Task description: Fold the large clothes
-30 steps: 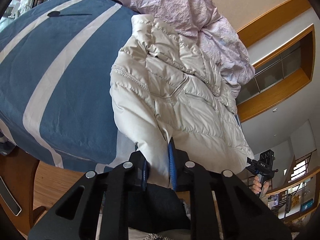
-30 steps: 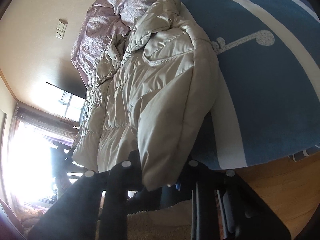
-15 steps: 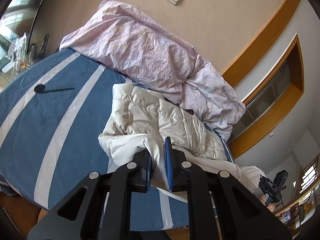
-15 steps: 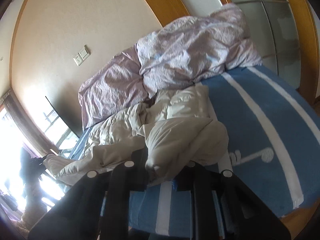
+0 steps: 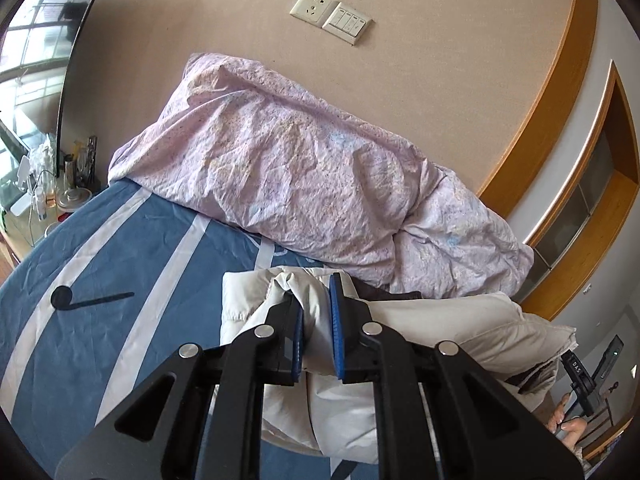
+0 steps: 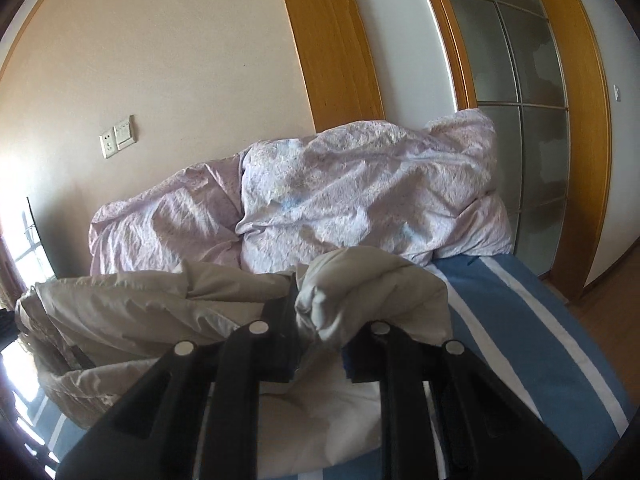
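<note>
On the left, a cluttered bedside surface with small bottles and jars (image 5: pixel 60 196) is seen beside a blue bedspread with pale stripes (image 5: pixel 132 292). A crumpled lilac quilt (image 5: pixel 304 184) is heaped along the beige wall, under a white socket and switch plate (image 5: pixel 330 16). The puffy beige quilted jacket (image 5: pixel 348 412) is lifted off the bedspread in front of the quilt, stretched between the two tools. The left gripper (image 5: pixel 316 312) is clamped on a bunched fold of the jacket, its blue pads pressed against the fabric from both sides. Further right, a hand (image 5: pixel 568 424) on a black handle is visible at the frame edge. In the right wrist view, the right gripper (image 6: pixel 320 312) is closed on another gathered edge of the jacket (image 6: pixel 372 288), which is draped over its fingers. A wood-framed frosted glass door (image 6: pixel 520 80) is seen at far right.
</note>
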`<control>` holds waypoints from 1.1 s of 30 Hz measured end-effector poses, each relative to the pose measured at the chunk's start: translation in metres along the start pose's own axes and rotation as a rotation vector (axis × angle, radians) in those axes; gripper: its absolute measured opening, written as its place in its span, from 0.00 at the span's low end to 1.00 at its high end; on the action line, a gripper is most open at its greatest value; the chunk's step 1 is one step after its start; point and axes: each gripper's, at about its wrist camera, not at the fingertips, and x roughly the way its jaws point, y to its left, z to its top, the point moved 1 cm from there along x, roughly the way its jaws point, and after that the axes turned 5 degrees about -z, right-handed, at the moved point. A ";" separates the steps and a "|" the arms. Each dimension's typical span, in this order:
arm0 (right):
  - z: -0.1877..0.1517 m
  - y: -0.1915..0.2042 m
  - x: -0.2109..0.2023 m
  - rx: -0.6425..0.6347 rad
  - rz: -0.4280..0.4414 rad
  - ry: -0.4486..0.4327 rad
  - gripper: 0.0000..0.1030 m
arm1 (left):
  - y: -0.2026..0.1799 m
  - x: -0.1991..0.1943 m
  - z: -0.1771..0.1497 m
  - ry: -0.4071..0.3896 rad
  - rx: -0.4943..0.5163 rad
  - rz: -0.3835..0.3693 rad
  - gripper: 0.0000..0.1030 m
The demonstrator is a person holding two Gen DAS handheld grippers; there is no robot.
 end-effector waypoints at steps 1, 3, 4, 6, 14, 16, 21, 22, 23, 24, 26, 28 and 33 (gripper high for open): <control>0.002 0.004 0.011 -0.008 -0.022 -0.005 0.17 | -0.001 0.008 0.005 -0.001 0.003 0.012 0.10; 0.004 0.013 0.033 -0.024 -0.064 -0.008 0.17 | -0.003 0.027 0.012 -0.004 0.013 0.043 0.10; 0.004 0.018 0.044 -0.031 -0.084 -0.008 0.17 | -0.003 0.037 0.015 -0.004 0.018 0.058 0.10; 0.003 0.025 0.069 -0.044 -0.126 -0.002 0.17 | 0.000 0.056 0.018 -0.003 0.022 0.085 0.10; -0.004 0.042 0.149 -0.054 -0.235 0.110 0.17 | 0.022 0.122 0.021 0.034 -0.009 0.169 0.10; -0.007 0.041 0.168 -0.032 -0.261 0.162 0.17 | 0.027 0.136 0.018 0.049 -0.014 0.191 0.10; -0.018 0.036 0.207 0.036 -0.302 0.284 0.19 | 0.039 0.160 0.011 0.073 -0.058 0.221 0.12; -0.019 0.035 0.213 0.043 -0.309 0.299 0.24 | 0.040 0.162 0.011 0.072 -0.072 0.226 0.13; -0.021 0.034 0.220 0.051 -0.311 0.324 0.29 | 0.041 0.164 0.010 0.073 -0.087 0.228 0.15; -0.024 0.033 0.226 0.061 -0.309 0.341 0.32 | 0.041 0.166 0.010 0.076 -0.095 0.229 0.19; -0.026 0.031 0.231 0.083 -0.292 0.358 0.40 | 0.040 0.168 0.011 0.078 -0.097 0.229 0.26; -0.026 0.026 0.230 0.121 -0.265 0.349 0.46 | 0.039 0.169 0.013 0.091 -0.107 0.222 0.34; -0.010 0.022 0.191 0.178 -0.180 0.183 0.72 | 0.022 0.142 0.023 -0.005 -0.064 0.171 0.98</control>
